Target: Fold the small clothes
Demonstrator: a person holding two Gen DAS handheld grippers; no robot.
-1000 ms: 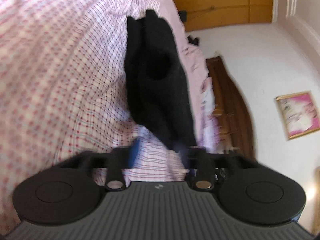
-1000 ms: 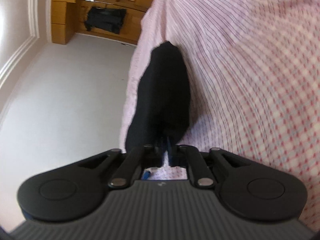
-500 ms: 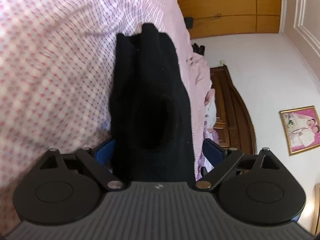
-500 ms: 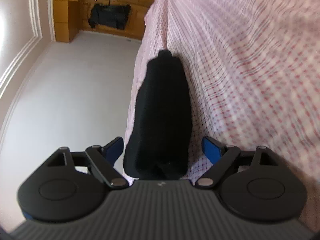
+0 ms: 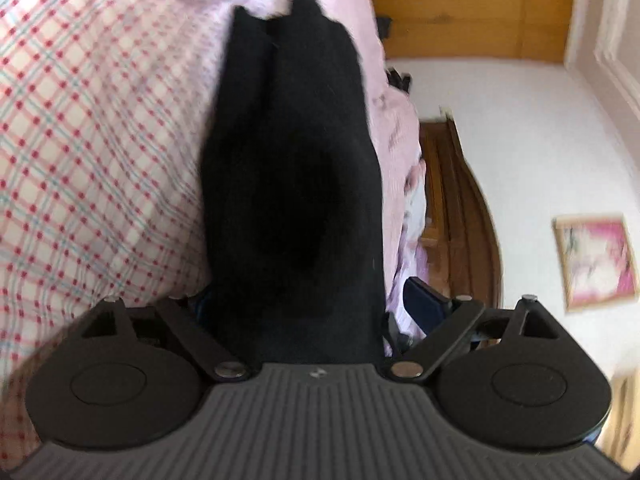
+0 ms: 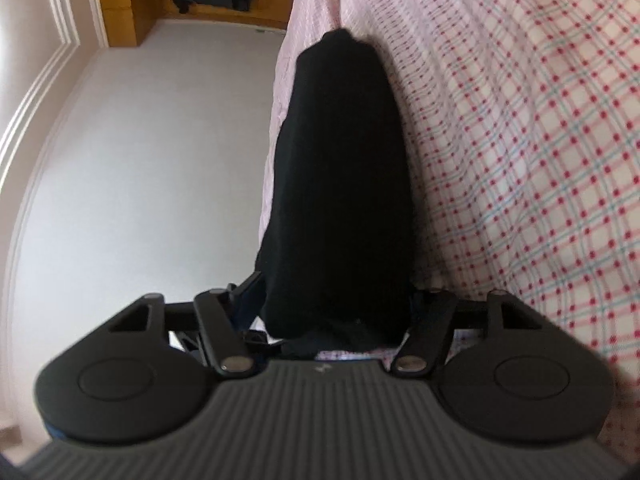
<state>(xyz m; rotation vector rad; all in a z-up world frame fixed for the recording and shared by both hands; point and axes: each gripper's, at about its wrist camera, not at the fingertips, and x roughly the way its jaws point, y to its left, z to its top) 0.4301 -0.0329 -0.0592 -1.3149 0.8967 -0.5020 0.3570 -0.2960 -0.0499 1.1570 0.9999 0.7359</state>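
Simply black garment (image 5: 292, 184), long folded strip on checked bedsheet (image 5: 88, 152).

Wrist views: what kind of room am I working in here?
Most likely a bedroom: the black garment lies on a bed with a pink checked sheet, with a wooden headboard and a framed picture on the wall.

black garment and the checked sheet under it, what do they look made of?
Garment: looks like a soft matte knit, maybe cotton or wool; no sheen, rounded folded edges, faint lint specks. Weave too dark to confirm.
Sheet: thin woven fabric, likely cotton; a flat matte check of red dots and pale lines, with soft creases.
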